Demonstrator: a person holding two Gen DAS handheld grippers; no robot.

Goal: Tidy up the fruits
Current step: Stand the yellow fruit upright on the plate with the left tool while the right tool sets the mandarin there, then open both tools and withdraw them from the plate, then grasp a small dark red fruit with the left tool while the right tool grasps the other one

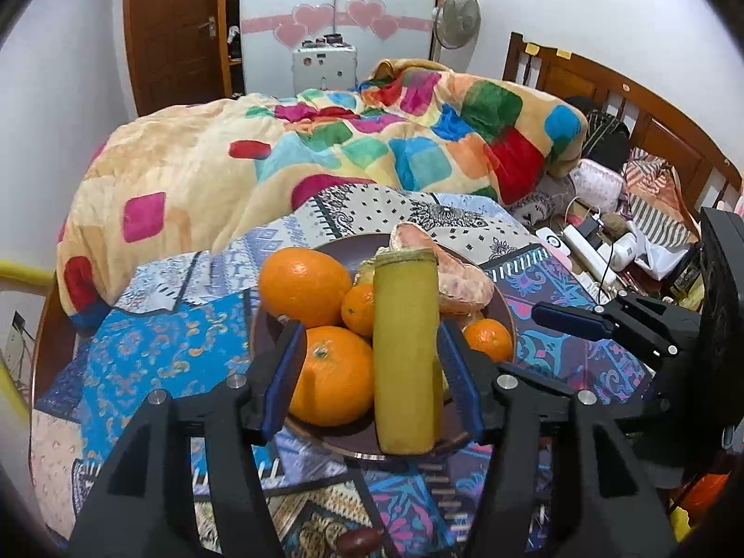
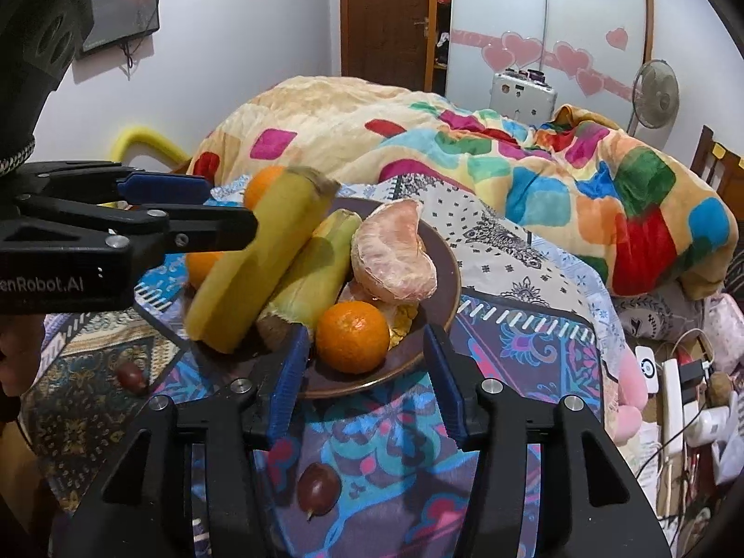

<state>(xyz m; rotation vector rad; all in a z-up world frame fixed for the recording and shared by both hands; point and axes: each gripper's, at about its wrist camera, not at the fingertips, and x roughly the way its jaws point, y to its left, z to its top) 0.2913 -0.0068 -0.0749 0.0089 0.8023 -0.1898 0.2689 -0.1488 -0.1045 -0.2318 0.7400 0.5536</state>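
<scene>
A dark brown plate (image 1: 504, 311) on the patterned bedspread holds oranges (image 1: 304, 286), a peeled pomelo piece (image 1: 460, 279) and yellow-green cane sticks. My left gripper (image 1: 369, 372) is open; one cane stick (image 1: 404, 348) lies between its fingers with a gap on the left side. In the right wrist view the left gripper (image 2: 186, 204) is level with that stick (image 2: 260, 255), beside a second stick (image 2: 309, 269). My right gripper (image 2: 367, 372) is open and empty at the plate's (image 2: 446, 279) near rim, a small orange (image 2: 352, 335) between its fingers. Two dark red grapes (image 2: 318, 486) lie on the cloth.
A rumpled colourful blanket (image 1: 325, 149) lies behind the plate. Chargers, cables and small items (image 1: 600, 246) clutter the right by the wooden headboard (image 1: 627, 107). One grape (image 1: 355, 540) lies near the bed's front edge. A door and wardrobe stand behind.
</scene>
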